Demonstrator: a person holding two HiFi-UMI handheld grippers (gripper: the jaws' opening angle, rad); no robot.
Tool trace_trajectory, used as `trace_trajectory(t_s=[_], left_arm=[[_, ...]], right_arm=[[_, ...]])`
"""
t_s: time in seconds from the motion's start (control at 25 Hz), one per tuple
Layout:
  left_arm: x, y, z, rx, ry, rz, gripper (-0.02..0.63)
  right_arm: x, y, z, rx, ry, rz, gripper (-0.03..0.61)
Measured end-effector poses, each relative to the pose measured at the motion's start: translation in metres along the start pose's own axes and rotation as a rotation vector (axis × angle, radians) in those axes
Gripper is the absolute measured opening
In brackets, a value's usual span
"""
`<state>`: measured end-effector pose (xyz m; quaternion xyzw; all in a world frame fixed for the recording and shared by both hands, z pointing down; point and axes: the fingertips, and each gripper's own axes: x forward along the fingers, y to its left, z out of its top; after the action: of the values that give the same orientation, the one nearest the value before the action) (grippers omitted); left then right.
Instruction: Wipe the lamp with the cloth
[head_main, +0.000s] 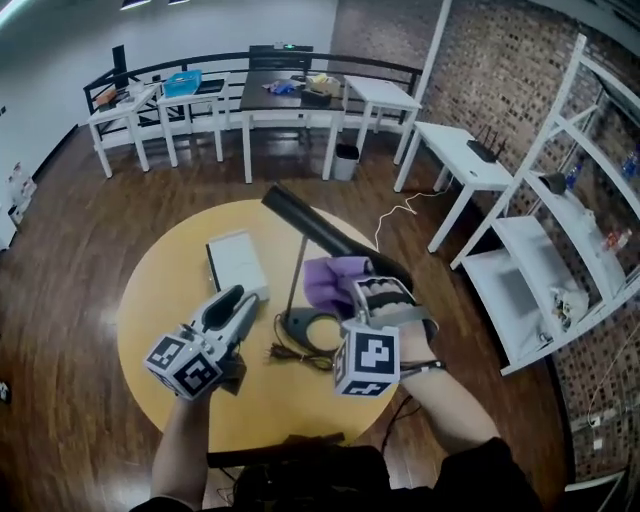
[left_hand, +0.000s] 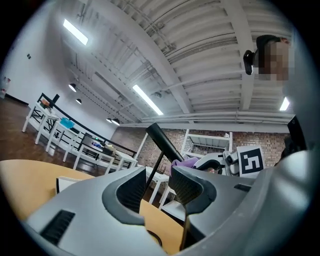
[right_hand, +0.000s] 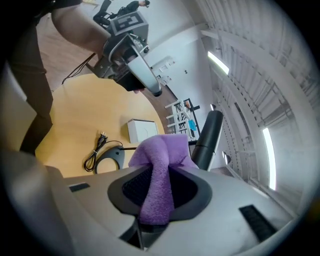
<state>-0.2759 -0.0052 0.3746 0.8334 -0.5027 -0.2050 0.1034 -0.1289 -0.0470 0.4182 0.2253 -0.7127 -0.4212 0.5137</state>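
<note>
A black desk lamp stands on the round yellow table (head_main: 160, 290), its long bar head (head_main: 305, 225) tilted over a thin stem and an oval base (head_main: 305, 325). My right gripper (head_main: 372, 287) is shut on a purple cloth (head_main: 335, 283) that hangs close beside the head's lower end; I cannot tell whether they touch. In the right gripper view the cloth (right_hand: 160, 165) bulges out between the jaws, next to the lamp head (right_hand: 207, 132). My left gripper (head_main: 232, 297) hovers left of the base, open and holding nothing; its own view looks past the jaws to the lamp head (left_hand: 165, 142).
A white box (head_main: 235, 262) lies on the table behind the left gripper. The lamp's coiled cable with its plug (head_main: 285, 352) lies by the base. White tables line the back wall, and white shelving (head_main: 560, 230) stands on the right.
</note>
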Motion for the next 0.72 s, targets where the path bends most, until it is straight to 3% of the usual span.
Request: trace_trajectory(t_s=[0.16,0.36,0.56,0.64,0.72], left_arm=[[0.009,0.007,0.0,0.024,0.021,-0.059,0.16],[0.004,0.013,-0.012,-0.013,0.091,-0.135,0.16],[-0.004,0.022,-0.006,0.009,0.114,-0.155,0.16],[-0.01,0.024,-0.009,-0.005,0.129,-0.172,0.16],[-0.016,0.027,-0.009,-0.016,0.136,-0.181,0.16]], right_arm=[[0.003,0.011,-0.004,0.066,0.055,-0.011,0.094],[0.005,0.022,-0.009,0.142,0.137,-0.015,0.094],[0.012,0.04,-0.012,0.192,0.204,0.006,0.095],[0.016,0.046,-0.007,0.227,0.183,0.011,0.095],[0.017,0.035,0.009,0.316,0.08,-0.032,0.094]])
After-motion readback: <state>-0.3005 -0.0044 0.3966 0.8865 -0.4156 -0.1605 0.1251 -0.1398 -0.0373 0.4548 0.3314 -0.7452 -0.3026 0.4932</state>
